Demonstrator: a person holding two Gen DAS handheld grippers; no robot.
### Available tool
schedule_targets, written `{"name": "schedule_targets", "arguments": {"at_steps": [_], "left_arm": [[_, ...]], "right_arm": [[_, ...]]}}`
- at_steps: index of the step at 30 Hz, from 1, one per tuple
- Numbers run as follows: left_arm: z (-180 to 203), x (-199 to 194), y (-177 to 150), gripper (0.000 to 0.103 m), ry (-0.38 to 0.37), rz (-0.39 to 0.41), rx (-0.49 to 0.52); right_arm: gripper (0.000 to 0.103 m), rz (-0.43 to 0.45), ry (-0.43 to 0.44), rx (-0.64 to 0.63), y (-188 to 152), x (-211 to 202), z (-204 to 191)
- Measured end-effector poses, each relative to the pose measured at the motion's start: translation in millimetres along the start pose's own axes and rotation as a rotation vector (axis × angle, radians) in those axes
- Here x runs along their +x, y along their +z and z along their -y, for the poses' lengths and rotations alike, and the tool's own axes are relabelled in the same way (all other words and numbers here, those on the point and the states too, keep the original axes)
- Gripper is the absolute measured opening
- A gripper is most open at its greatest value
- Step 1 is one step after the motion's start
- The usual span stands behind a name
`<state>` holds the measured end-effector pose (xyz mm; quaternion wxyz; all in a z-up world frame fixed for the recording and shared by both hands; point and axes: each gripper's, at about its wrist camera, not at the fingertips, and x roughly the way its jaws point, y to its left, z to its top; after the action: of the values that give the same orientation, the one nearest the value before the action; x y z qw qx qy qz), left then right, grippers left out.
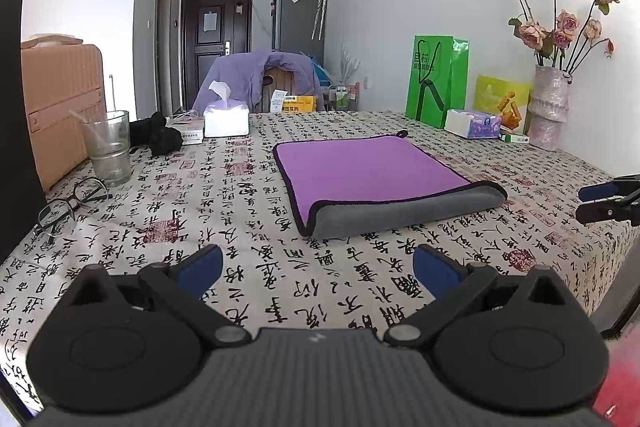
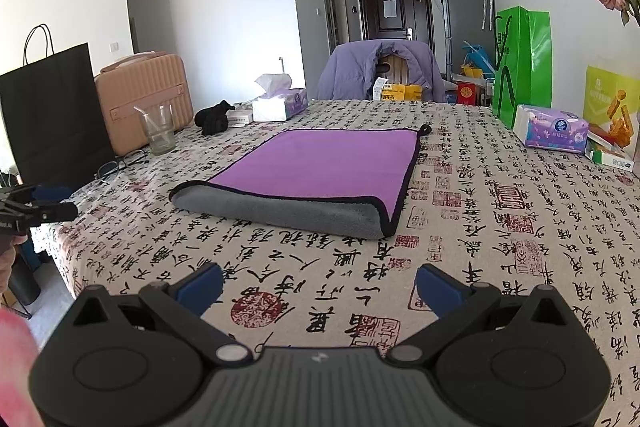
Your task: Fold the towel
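- Ahead of both claws, well apart from their tips, your towel lies on the table, purple face up with a grey fold along its near edge (so it looks folded once already).
- Judging by that, you are between folds; the next move calls for reaching in to grip the towel's edge or corners for a second fold.
- Your left claw stands wide, holding and touching nothing.
- Your right claw is likewise spread wide and empty over the printed tablecloth.
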<state>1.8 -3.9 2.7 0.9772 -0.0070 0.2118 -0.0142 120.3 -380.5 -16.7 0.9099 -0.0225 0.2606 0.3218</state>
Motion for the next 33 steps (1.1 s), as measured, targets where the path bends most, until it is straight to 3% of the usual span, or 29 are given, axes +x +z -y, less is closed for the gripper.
{"name": "schedule_targets", "arguments": {"at_steps": [33], "left_arm": [[0.5,7.3,3.9,0.103,-0.016,0.004,-0.005]], "right_arm": [[0.103,-0.008,-0.009,-0.011,5.3,2.8,-0.2]]}}
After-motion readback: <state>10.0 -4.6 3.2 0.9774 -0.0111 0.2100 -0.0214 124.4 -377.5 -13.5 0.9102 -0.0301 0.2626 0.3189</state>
